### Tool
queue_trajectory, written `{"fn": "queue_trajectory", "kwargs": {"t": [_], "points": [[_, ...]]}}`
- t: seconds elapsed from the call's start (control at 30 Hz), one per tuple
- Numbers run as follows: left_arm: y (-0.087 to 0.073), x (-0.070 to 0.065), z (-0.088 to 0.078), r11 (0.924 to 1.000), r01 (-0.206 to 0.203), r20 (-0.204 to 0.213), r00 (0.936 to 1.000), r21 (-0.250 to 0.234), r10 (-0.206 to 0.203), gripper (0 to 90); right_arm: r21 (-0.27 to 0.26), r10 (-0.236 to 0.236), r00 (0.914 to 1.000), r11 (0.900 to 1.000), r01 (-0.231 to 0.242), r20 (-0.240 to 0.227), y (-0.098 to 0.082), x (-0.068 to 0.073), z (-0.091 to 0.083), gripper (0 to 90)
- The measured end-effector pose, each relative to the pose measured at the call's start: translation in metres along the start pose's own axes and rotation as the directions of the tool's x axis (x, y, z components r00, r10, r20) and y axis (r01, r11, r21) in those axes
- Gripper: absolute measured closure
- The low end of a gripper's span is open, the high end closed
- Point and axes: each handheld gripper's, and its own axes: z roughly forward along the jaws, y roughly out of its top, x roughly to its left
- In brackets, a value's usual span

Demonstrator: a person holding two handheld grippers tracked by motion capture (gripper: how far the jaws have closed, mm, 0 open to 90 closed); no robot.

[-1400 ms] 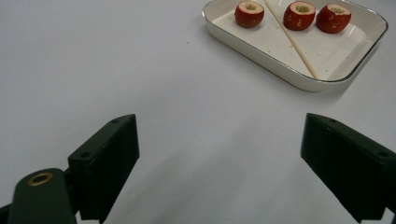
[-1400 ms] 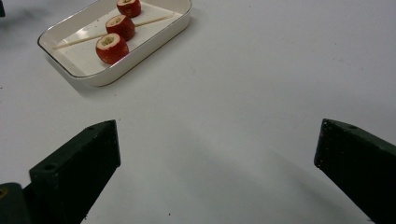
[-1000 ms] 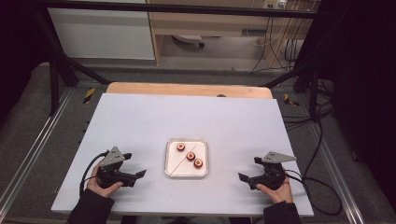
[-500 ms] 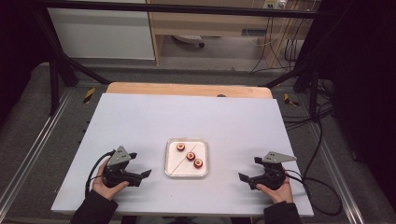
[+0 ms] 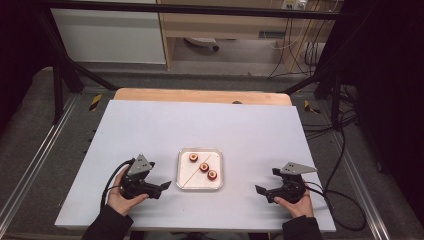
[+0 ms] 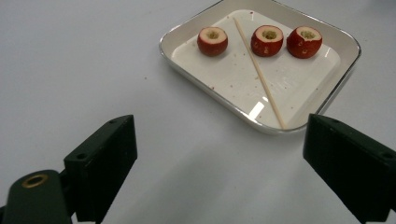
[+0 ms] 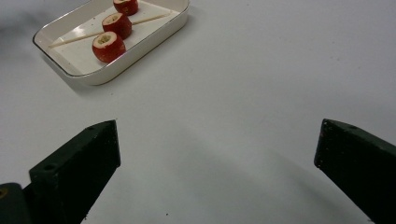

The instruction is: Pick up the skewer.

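A square white tray (image 5: 200, 169) sits near the middle of the table (image 5: 200, 125), holding three red cored fruit pieces (image 6: 267, 40) in a row and a thin wooden stick (image 6: 259, 74) lying slantwise across it. I have brought my left gripper (image 5: 162, 186) rightward over the last second, from well off to the left to just beside the tray's near left corner; its jaws stand wide apart and grip nothing. In the left gripper view the tray's near rim lies between the jaws, with the stick's end closest. My right gripper (image 5: 261, 191) has stayed put at the near right, apart from the tray, jaws likewise spread and empty. I judge the left side is opening the reach, likely for the stick, with no contact yet
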Motion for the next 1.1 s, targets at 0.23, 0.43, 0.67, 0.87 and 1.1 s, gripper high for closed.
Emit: {"fn": "queue_trajectory", "kwargs": {"t": [0.23,0.43,0.67,0.87,1.1], "points": [[0.019,-0.011,0.008,0.9997,-0.022,0.011,0.9997,0.007,0.022,10.0,0.002,0.000,1.0000,1.000,0.000,0.000,0.000,0.000,0.000,0.9],[0.035,-0.022,0.019,0.9986,-0.044,0.003,0.9990,0.029,0.044,14.2,0.001,0.002,1.0000,1.000,-0.002,-0.002,0.000,0.000,0.000,0.9],[0.043,-0.031,0.044,0.9957,-0.017,-0.001,0.9999,0.091,0.017,24.1,0.006,-0.001,1.0000,1.000,0.001,-0.002,0.000,0.000,0.000,1.0],[0.041,-0.037,0.057,0.9926,-0.009,0.002,1.0000,0.121,0.009,37.8,0.007,-0.001,1.0000,1.000,0.001,-0.003,0.000,0.000,0.000,1.0],[0.034,-0.043,0.067,0.9884,-0.001,-0.004,1.0000,0.152,0.002,56.2,0.011,0.005,1.0000,1.000,-0.005,-0.005,0.000,0.000,0.001,1.2]]}}
